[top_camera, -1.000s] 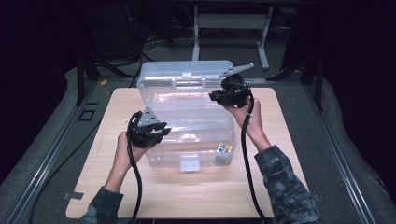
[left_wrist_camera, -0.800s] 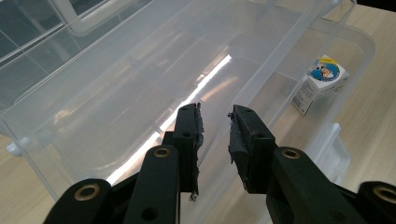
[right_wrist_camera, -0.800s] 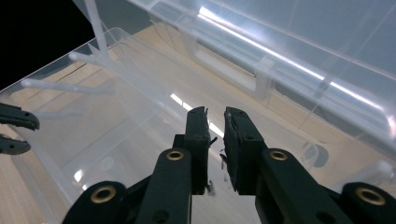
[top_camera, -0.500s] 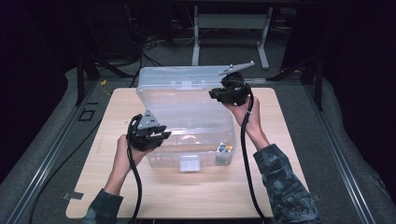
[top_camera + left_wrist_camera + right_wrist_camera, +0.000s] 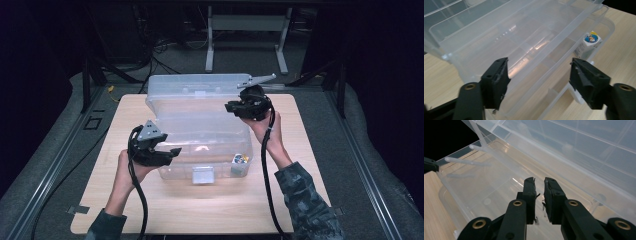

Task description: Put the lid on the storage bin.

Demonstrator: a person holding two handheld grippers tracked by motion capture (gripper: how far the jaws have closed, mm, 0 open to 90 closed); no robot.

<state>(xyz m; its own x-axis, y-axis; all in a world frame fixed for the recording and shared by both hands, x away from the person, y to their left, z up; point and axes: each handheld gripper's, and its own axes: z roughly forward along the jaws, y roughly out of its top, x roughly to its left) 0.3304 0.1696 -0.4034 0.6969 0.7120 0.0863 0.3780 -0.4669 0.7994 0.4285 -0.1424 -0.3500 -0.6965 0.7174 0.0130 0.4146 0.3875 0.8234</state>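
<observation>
A dark room with cables and a grey metal stand (image 5: 245, 37) on the floor lies behind a light wooden tabletop (image 5: 300, 190) set on grey matting. A small white carton with a blue round label (image 5: 591, 40) lies inside the box at its near right corner.

The clear plastic storage box with inner dividers (image 5: 200, 145) stands at the middle of the tabletop, its hinged clear lid (image 5: 200, 87) raised toward the far edge, a white latch on the near wall.

The left gripper (image 5: 539, 80), at the box's near left corner, has just been opening; its jaws stand apart around the box wall without pressing it. The right gripper (image 5: 539, 195), at the far right corner beside the lid, has its jaws together, nothing visibly between them.
</observation>
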